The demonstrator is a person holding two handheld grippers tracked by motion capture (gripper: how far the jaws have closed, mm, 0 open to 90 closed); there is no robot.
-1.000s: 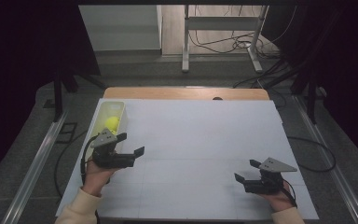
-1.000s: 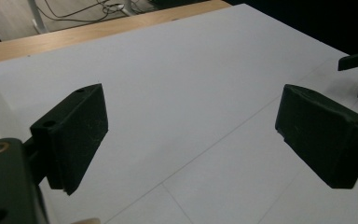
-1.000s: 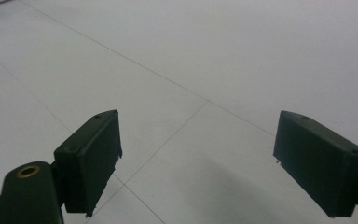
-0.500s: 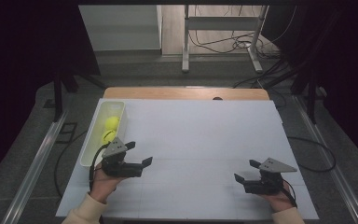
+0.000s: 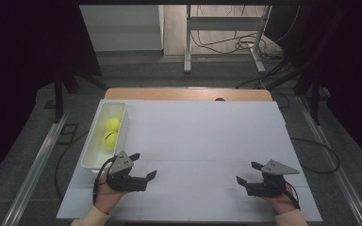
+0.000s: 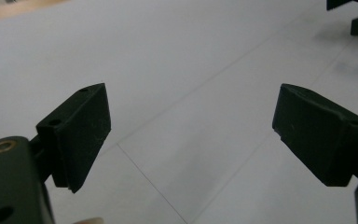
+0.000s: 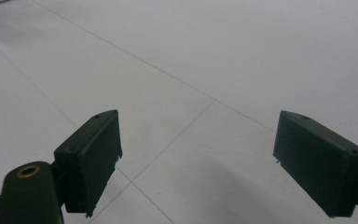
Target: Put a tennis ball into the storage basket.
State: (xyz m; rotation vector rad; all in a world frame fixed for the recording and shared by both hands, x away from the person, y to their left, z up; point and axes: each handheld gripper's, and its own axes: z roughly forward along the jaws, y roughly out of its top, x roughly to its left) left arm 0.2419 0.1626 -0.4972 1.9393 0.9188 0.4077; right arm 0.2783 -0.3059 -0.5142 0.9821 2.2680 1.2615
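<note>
Two yellow-green tennis balls (image 5: pixel 110 133) lie in a white bin (image 5: pixel 92 156) at the table's left side. My left gripper (image 5: pixel 143 165) is open just below the bin's near end, jaws pointing right, with nothing between them. In the left gripper view its jaws (image 6: pixel 191 135) stand wide over bare white table, and the other gripper's jaws (image 6: pixel 356 16) show at the top right. My right gripper (image 5: pixel 248 173) is open near the front right of the table, jaws pointing left and holding nothing. The right gripper view has its jaws (image 7: pixel 196 158) spread over the white surface.
The white table cover (image 5: pixel 198 136) lies over a wooden top whose edge (image 5: pixel 188 93) shows at the back. Metal rails (image 5: pixel 35 165) run along both sides of the table. A stand's legs and cables (image 5: pixel 226 42) are on the floor beyond.
My left gripper has drawn back from beside the bin toward the table's front and slightly right, staying open. The right gripper has not moved.
</note>
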